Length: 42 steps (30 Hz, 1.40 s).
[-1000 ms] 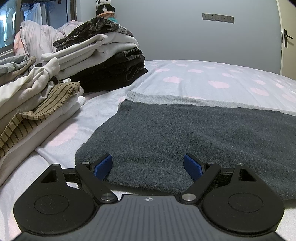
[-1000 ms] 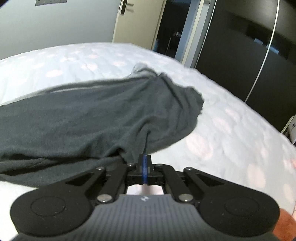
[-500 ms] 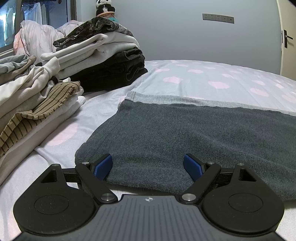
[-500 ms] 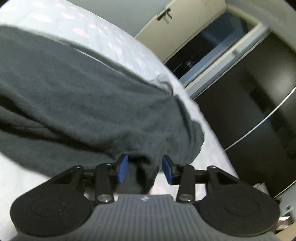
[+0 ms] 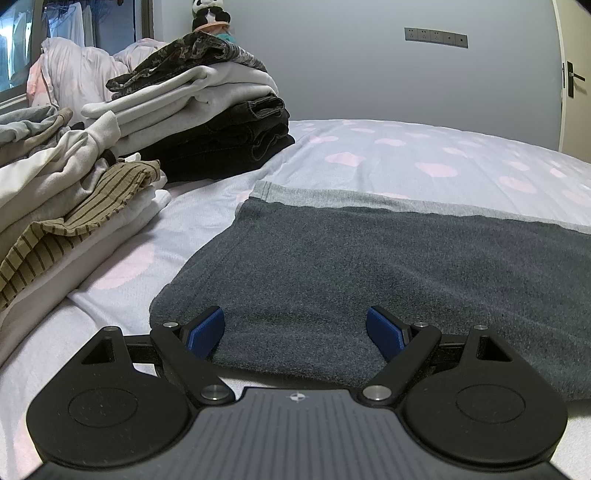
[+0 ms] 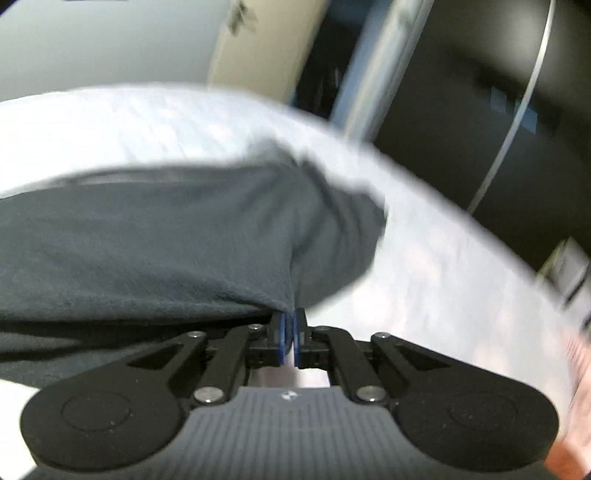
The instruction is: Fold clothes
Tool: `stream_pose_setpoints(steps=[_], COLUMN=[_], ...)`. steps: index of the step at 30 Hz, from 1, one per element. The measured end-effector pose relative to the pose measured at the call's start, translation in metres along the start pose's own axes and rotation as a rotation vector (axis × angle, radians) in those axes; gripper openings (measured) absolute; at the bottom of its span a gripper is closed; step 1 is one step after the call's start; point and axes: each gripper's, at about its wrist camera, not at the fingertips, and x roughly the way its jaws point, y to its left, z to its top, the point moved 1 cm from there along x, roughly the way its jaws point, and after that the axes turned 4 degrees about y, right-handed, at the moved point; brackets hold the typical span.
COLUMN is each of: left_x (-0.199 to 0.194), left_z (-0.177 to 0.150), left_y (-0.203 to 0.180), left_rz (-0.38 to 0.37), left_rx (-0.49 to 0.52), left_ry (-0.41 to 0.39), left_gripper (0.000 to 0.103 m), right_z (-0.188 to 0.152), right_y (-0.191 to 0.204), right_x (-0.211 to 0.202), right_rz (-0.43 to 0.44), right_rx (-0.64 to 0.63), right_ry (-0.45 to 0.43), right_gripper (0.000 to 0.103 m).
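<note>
The left hand-held gripper (image 5: pixel 295 328) stands wide open, released, its blue pads (image 5: pixel 205 328) set apart over the near edge of the dark grey garment (image 5: pixel 369 266); whether the pads touch the cloth cannot be told. The garment lies flat on the bed (image 5: pixel 406 155), its sheet pale with pink blotches, and a lighter grey band (image 5: pixel 369 201) runs along the garment's far edge. Left of the garment, well apart, sit two stacks of folded clothes: the nearer stack (image 5: pixel 74 206) with a brown striped piece, the farther stack (image 5: pixel 207 110) with black items beneath white ones and a camouflage piece on top. A panda toy (image 5: pixel 208 14) stands behind the farther stack.

The right hand-held gripper (image 6: pixel 290 332) has just been closing and is clenched, with its blue pads almost together. A bunched corner of the same garment (image 6: pixel 184 240) ends at the pad tips and seems pinched there, though the view is blurred. No writing can be read.
</note>
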Motion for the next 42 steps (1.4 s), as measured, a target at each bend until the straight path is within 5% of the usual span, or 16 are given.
stream_pose_setpoints(steps=[3,7,11,13,18,24,32,40,42], left_x=[0.000,-0.001,-0.003,-0.004,-0.013,-0.031,-0.004,0.016,0.018], left_z=[0.000,0.001,0.001,0.001,0.008,0.026,0.021,0.019,0.021], left_y=[0.004,0.007,0.007,0.009,0.019,0.050,0.089,0.082,0.078], left_rz=[-0.019,-0.039,-0.047,-0.059,-0.076,-0.062,-0.056,-0.061,-0.043], left_rx=[-0.019,-0.030,0.007,0.011,-0.047,-0.224,-0.458,-0.394,-0.365], left_ry=[0.001,0.001,0.009,0.011,0.007,0.028,0.213,0.173,0.163], left_gripper=[0.100,0.100,0.100,0.100,0.100,0.100,0.100,0.099,0.084], right_z=[0.002,-0.004,0.002,0.003,-0.002,0.001,-0.001,-0.008,-0.008], right_y=[-0.008,-0.010,-0.023,-0.020,-0.002,0.001,0.038,0.059,0.062], right_x=[0.017,0.011,-0.008,-0.017,-0.032,-0.038,-0.031,-0.028,-0.025], right_rz=[0.043,0.067,0.168,0.203,0.223,0.261,0.291,0.305,0.306], right_rx=[0.067,0.092,0.159,0.133,0.040,0.031,-0.052,-0.146,-0.156], right_ry=[0.134,0.154,-0.017,-0.107,-0.229,-0.271,-0.280,-0.286,-0.275], right_gripper=[0.004,0.009,0.018,0.030,0.031,0.041,0.046,0.046,0.046])
